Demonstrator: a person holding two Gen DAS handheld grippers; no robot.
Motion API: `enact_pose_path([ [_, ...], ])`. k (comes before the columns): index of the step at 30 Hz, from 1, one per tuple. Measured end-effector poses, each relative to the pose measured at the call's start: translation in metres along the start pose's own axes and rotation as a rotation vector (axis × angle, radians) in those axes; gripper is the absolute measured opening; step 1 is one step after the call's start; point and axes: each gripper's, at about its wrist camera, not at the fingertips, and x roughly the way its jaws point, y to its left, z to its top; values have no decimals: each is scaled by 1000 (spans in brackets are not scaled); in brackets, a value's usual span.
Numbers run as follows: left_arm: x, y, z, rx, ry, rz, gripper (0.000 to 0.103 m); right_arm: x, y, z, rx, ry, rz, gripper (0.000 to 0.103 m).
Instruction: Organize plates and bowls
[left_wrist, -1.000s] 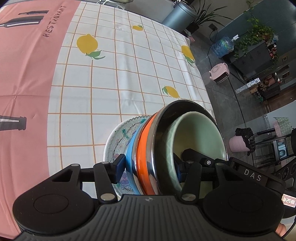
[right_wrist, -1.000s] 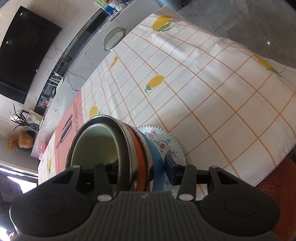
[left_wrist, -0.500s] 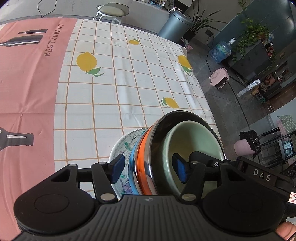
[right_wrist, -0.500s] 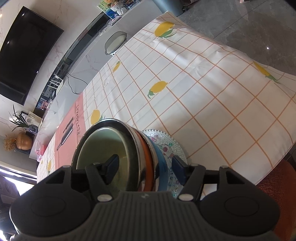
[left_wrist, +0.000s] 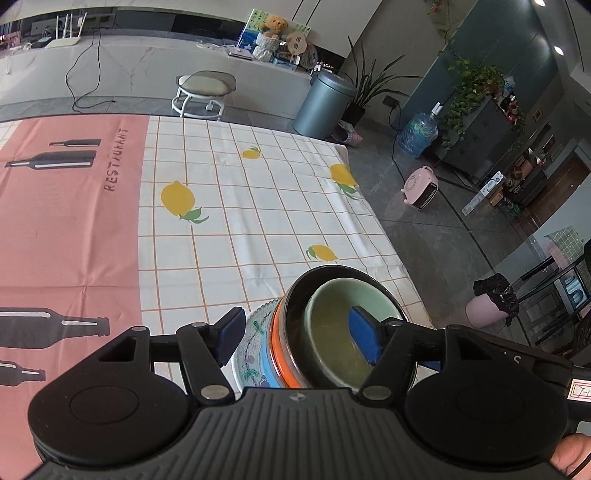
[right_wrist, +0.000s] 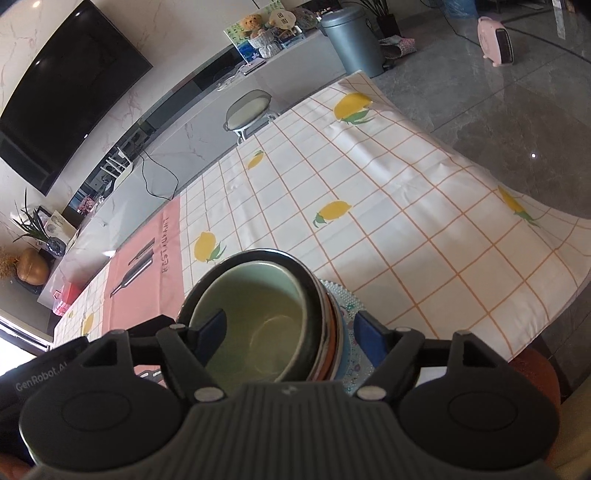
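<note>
Both tongs (left_wrist: 299, 338) (right_wrist: 291, 334) wider (off bowls (left_wrist: 332, 332))

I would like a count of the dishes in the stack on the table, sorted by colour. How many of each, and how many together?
Pale green bowl: 1
Steel bowl with orange band: 1
Blue bowl: 1
Patterned plate: 1
Total: 4

Right hand-held gripper (right_wrist: 291, 334) jaws opening, straddling nested bowl stack (right_wrist: 266, 325) on patterned plate (right_wrist: 349, 314).
</note>
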Motion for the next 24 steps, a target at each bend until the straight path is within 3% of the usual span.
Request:
enact_pose_path([
  [11, -57, -14, -25, 251, -187, 54, 76, -38, 41, -31, -201, -86, -39, 85],
  [18, -84, -32, -51, 483, -407, 221, 76, -58, 58, -54, -328, -150, -72, 93],
  [24, -94, -37, -66, 530, -471, 249, 76, -66, 61, -73, -366, -174, -84, 95],
])
